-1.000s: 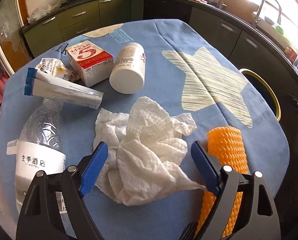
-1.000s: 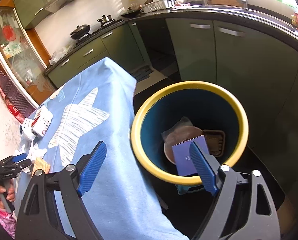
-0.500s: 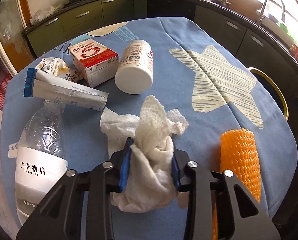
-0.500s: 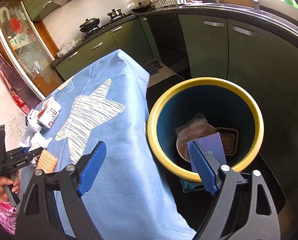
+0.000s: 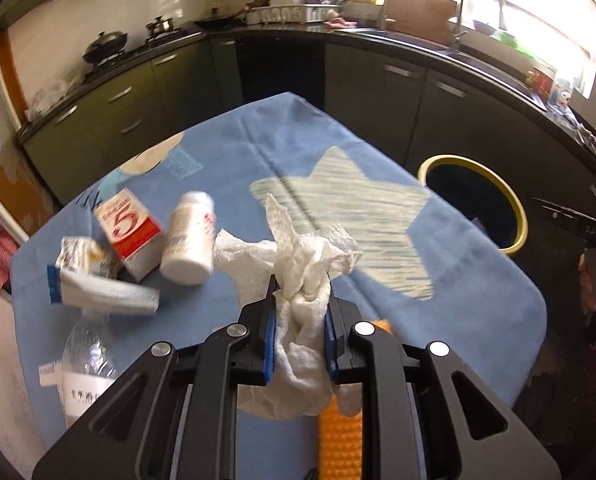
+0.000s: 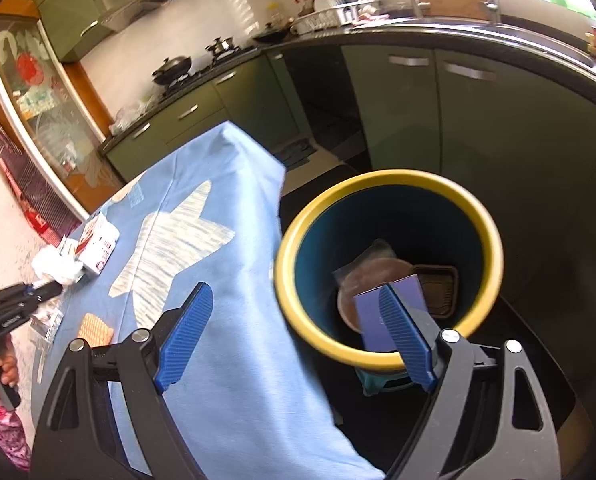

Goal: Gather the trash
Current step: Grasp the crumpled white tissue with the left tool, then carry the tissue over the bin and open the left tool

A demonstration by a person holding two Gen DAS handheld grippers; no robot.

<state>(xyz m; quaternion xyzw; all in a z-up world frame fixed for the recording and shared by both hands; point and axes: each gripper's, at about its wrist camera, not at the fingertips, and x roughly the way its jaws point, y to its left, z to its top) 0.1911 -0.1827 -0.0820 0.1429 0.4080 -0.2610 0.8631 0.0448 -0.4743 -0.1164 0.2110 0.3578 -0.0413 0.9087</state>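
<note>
The left gripper [image 5: 300, 320] pinches the crumpled paper towel [image 5: 304, 276] tight between its blue pads, in the lower middle of the left wrist picture. The towel hangs above the blue tablecloth [image 5: 233, 148]. The right gripper [image 6: 295, 336] is spread wide and holds nothing; it hangs by the yellow-rimmed bin [image 6: 386, 178], right of middle in its picture. The step looks like carrying the towel to the bin [image 5: 516, 216], at the right edge of the table. Next, the towel needs to go over the rim, then the pads must let go. A red box [image 5: 131, 236], a white jar [image 5: 189, 240] and a bottle [image 5: 83, 360] wait at the left.
</note>
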